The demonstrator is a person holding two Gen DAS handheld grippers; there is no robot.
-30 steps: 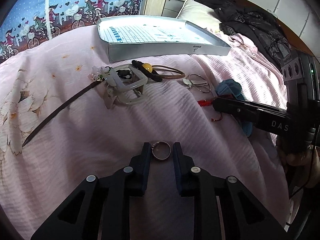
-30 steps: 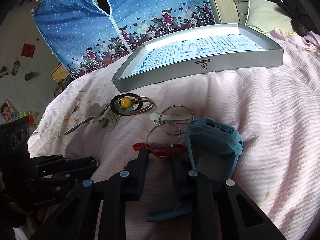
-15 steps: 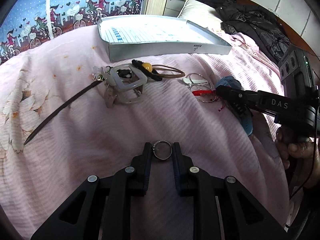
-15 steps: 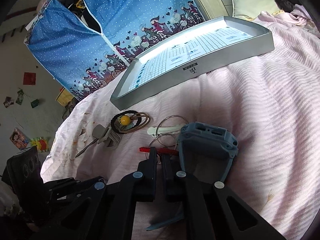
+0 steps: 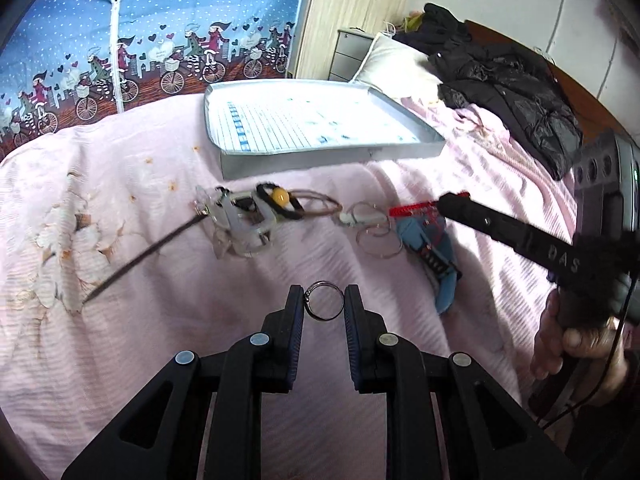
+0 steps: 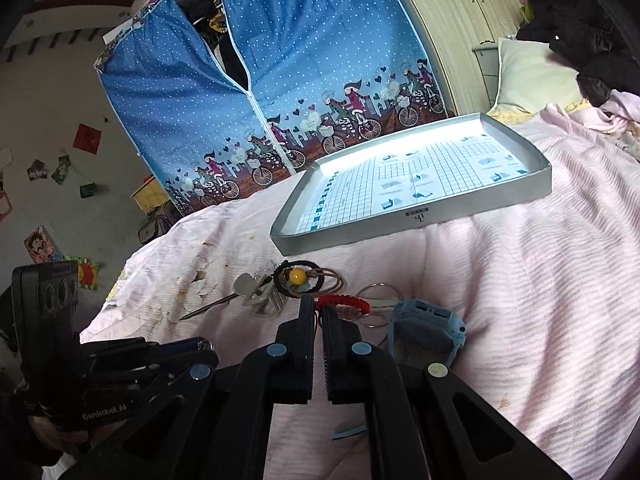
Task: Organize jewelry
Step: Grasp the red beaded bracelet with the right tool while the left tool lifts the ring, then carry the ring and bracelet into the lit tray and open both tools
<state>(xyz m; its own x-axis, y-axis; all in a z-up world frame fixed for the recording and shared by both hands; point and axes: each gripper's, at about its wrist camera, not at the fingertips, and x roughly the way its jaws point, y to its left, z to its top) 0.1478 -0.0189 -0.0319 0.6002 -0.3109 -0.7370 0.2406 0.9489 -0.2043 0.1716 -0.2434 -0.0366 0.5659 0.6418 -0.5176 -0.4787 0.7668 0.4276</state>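
Note:
A thin silver ring (image 5: 324, 306) is pinched between the fingertips of my left gripper (image 5: 325, 305), held above the pink bedspread. My right gripper (image 6: 318, 318) is shut on a red braided bracelet (image 6: 344, 303), which hangs a little above the bed. The left wrist view shows the bracelet (image 5: 416, 210) sticking out left of the right gripper's tip. A shallow silver box (image 5: 332, 158) with a grid-printed floor lies behind the items, its rim (image 6: 400, 224) near in the right wrist view. Nothing shows inside it.
On the bedspread lie a hair tie with a yellow bead (image 5: 279, 197), a pale hair clip (image 5: 244, 228), a dark hair stick (image 5: 140, 258), wire hoops (image 5: 376, 236) and a blue watch (image 6: 428, 328). A black jacket (image 5: 508, 92) and pillow (image 5: 392, 60) lie beyond.
My right gripper has shut on the red bracelet and raised it off the bed. My left gripper, still holding the ring, has risen and tilted up toward the box.

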